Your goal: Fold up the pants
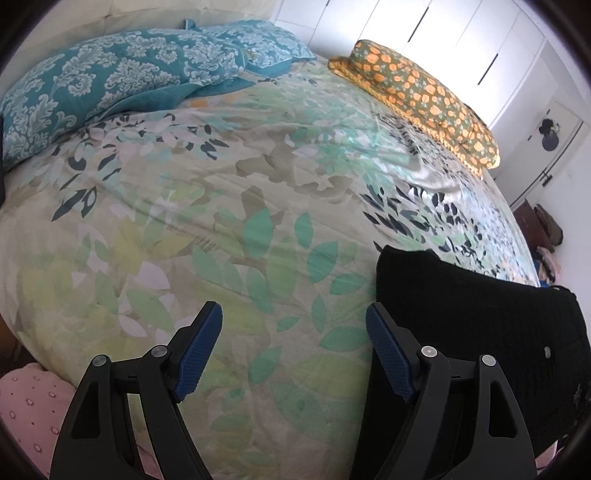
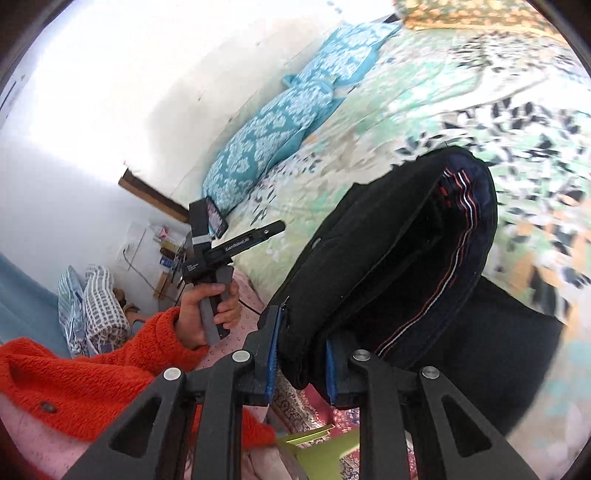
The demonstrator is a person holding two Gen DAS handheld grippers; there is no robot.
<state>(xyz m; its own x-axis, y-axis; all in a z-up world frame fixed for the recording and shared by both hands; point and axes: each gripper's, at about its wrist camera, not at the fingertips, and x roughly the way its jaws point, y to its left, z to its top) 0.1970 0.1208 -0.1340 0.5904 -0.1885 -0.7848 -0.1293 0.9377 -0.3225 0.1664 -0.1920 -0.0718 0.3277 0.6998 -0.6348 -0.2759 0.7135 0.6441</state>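
Black pants (image 2: 388,258) with a striped inner waistband hang lifted off the leafy bed cover (image 2: 461,92), their open waist facing the right wrist camera. My right gripper (image 2: 301,332) is shut on the edge of the pants at the waist, the blue pads pressing the cloth from both sides. In the left wrist view the pants (image 1: 480,325) fill the lower right, just beyond the right finger. My left gripper (image 1: 293,310) stands open over the bed cover (image 1: 221,221) with nothing between its fingers. A hand (image 2: 199,317) in an orange sleeve holds that gripper's handle.
Two teal patterned pillows (image 1: 110,81) lie at the head of the bed. A folded orange-flowered blanket (image 1: 424,96) lies along the far edge. White wardrobe doors (image 1: 443,33) stand behind it. Pink dotted cloth (image 1: 26,406) shows at the near left corner.
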